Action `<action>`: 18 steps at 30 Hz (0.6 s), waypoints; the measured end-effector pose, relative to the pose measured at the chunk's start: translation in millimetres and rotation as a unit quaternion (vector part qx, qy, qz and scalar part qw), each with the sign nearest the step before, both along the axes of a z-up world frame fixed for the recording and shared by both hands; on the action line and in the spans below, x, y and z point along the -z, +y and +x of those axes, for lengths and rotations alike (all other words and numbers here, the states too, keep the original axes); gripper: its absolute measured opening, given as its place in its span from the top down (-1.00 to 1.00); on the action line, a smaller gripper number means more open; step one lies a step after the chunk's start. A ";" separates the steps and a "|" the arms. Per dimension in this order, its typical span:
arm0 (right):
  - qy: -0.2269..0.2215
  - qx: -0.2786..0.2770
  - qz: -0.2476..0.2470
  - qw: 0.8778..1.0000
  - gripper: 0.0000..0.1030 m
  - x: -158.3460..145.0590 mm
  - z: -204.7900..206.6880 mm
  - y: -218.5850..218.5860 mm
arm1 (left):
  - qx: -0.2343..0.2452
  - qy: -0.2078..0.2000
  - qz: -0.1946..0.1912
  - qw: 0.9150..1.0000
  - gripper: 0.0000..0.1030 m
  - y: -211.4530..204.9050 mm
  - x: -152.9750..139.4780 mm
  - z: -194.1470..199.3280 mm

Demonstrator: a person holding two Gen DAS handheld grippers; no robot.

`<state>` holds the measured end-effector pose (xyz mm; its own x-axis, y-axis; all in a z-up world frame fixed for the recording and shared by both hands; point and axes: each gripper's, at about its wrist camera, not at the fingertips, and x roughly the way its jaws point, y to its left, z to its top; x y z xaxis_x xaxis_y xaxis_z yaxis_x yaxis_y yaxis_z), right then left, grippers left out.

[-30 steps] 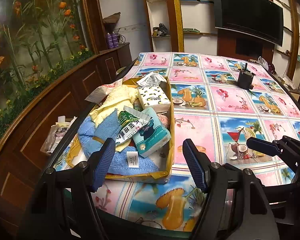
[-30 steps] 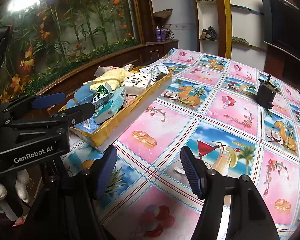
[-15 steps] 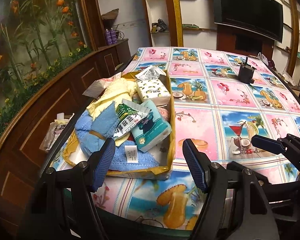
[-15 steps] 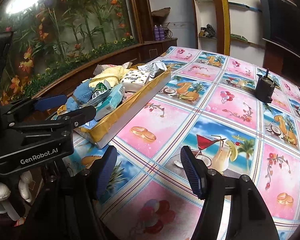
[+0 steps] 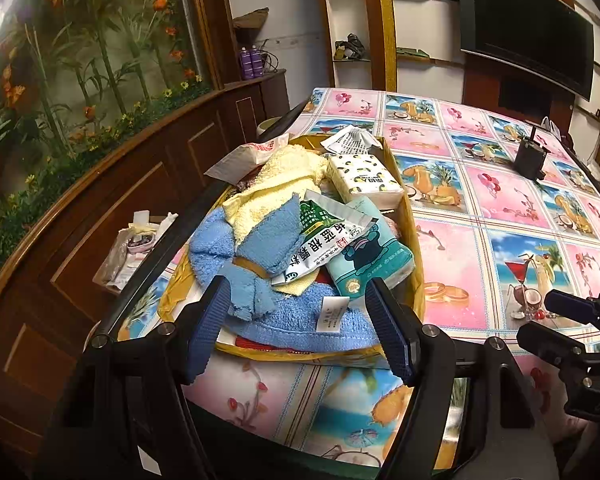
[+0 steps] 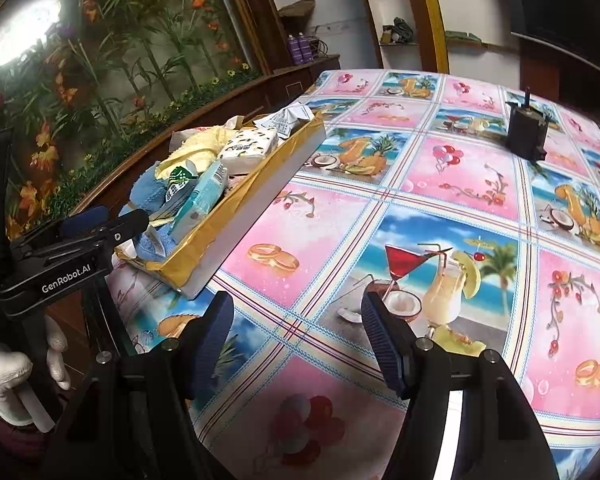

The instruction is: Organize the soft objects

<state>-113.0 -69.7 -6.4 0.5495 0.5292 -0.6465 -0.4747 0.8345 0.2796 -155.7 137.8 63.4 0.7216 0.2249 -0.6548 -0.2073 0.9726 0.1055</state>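
A shallow yellow-lined box [image 5: 415, 280] [image 6: 236, 216] stands at the table's left edge, heaped with soft things: blue towels [image 5: 300, 320], a yellow towel [image 5: 276, 184], a teal tissue pack [image 5: 372, 256], a white tissue pack [image 5: 364, 178], a green-white sachet [image 5: 324, 236]. My left gripper [image 5: 300, 328] is open and empty, just in front of the box's near end. My right gripper [image 6: 296, 336] is open and empty over bare tablecloth, right of the box; it shows in the left wrist view [image 5: 572, 320].
The table [image 6: 460, 184] has a pink and blue patterned cloth. A small black device [image 5: 530, 158] [image 6: 526, 136] stands at the far right. A wooden ledge [image 5: 140, 168] with a tray of clutter [image 5: 132, 248] runs along the left.
My left gripper has moved nearer the box, which now looms larger between the fingers. My right gripper has barely shifted. Both stay open.
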 end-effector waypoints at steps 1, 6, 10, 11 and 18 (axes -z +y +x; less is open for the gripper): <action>0.005 0.002 0.001 1.000 -0.29 1.1 1.0 -0.6 | 0.000 0.000 0.001 1.000 -0.37 0.0 0.4 0.8; 0.023 0.006 0.008 1.000 -0.29 5.2 6.1 -3.7 | -0.001 0.004 -0.002 1.000 -0.37 3.6 4.6 4.7; 0.032 0.008 0.014 0.999 -0.29 7.3 7.8 -5.9 | -0.002 0.011 -0.004 1.000 -0.37 4.2 9.1 8.1; 0.034 0.009 0.015 0.999 -0.29 7.8 8.0 -6.5 | -0.003 0.012 -0.004 1.000 -0.37 4.3 9.8 8.7; 0.028 0.009 0.025 0.999 -0.29 5.9 6.0 -9.8 | 0.002 -0.121 -0.037 0.992 -0.41 6.7 -33.4 -27.2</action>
<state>-107.0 -79.6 -12.3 0.5230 0.5511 -0.6503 -0.4414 0.8277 0.3465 -182.9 144.5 96.9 0.8608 0.1788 -0.4765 -0.2135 0.9768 -0.0191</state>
